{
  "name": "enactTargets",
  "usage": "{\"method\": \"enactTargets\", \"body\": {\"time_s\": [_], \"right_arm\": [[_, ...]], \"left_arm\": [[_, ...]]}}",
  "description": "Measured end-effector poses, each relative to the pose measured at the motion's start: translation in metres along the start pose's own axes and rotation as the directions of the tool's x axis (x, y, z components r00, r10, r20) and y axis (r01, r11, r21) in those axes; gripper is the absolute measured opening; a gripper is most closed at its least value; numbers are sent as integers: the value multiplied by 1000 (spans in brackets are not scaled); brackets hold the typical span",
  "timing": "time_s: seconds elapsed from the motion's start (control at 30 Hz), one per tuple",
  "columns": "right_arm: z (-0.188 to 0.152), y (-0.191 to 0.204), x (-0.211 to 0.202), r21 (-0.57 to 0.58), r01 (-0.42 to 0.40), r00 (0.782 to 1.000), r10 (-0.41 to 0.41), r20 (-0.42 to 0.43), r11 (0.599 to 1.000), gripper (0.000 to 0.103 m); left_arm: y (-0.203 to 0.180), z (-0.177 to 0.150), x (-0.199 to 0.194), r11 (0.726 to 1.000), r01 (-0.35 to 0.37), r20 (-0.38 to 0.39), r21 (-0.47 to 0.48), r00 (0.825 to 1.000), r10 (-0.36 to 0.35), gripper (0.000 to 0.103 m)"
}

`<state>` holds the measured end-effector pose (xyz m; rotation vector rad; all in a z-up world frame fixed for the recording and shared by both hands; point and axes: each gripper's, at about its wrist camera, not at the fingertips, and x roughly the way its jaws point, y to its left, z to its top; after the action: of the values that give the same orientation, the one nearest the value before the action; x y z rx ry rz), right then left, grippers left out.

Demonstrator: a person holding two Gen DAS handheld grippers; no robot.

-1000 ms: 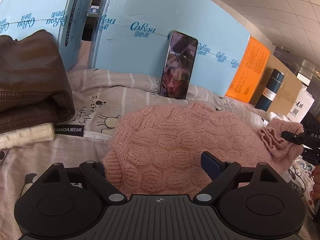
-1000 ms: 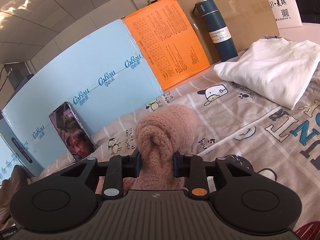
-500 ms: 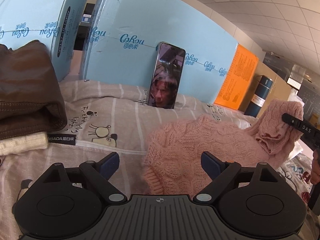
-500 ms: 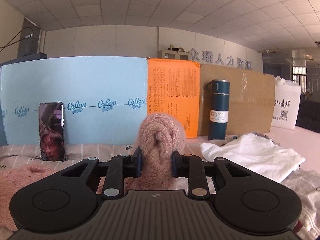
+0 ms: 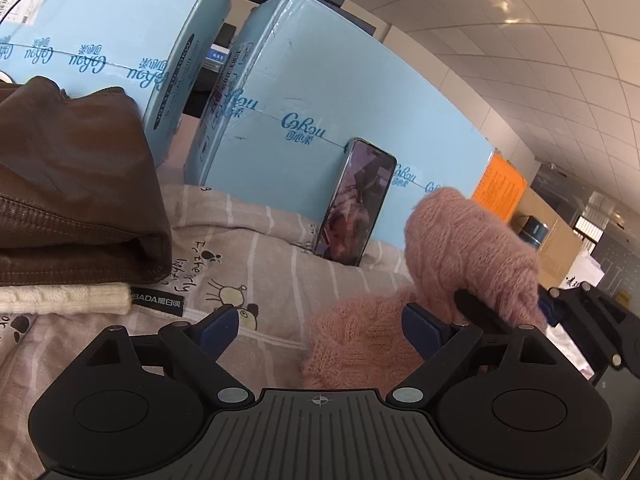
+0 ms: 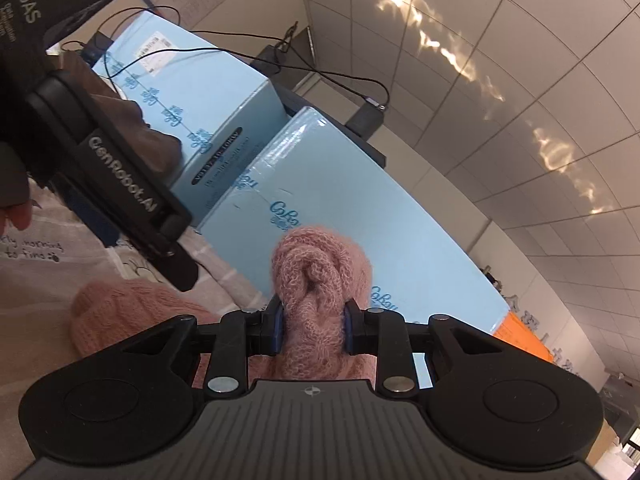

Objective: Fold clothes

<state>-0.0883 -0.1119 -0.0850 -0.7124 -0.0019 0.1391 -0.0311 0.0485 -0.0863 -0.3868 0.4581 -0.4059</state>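
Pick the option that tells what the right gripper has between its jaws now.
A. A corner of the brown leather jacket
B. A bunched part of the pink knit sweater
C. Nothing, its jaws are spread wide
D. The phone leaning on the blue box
B: in the right wrist view the right gripper has its jaws pressed on a bunched fold of the pink knit sweater.

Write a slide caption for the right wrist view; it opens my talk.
Right gripper clamps the pink sweater before blue boxes.
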Motion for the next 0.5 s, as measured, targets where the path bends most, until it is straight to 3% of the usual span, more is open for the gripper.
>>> {"method": "enactTargets", "body": {"time_s": [0.1,0.23,0.3,0.37,0.5], "right_arm": [[4,13,1,16,-141,990,141,-17,990,26],[0,7,19,155,-282,949,299,-99,947,35],[-3,-3,25,238,-333,924,366,-110,912,45],[-1,-10,23,288,-358,916,394,-78,888,72],[6,-35,7,367,-442,886,461,38,818,83]], "left_arm": [[5,4,-5,999,-1,32,-37,999,2,91],[9,6,-6,998,15,43,-60,999,-13,91],[10,6,-6,997,34,49,-67,998,-31,91],[11,6,-7,994,79,63,-73,995,-74,91],[13,6,-11,976,192,95,-99,979,-183,91]]}}
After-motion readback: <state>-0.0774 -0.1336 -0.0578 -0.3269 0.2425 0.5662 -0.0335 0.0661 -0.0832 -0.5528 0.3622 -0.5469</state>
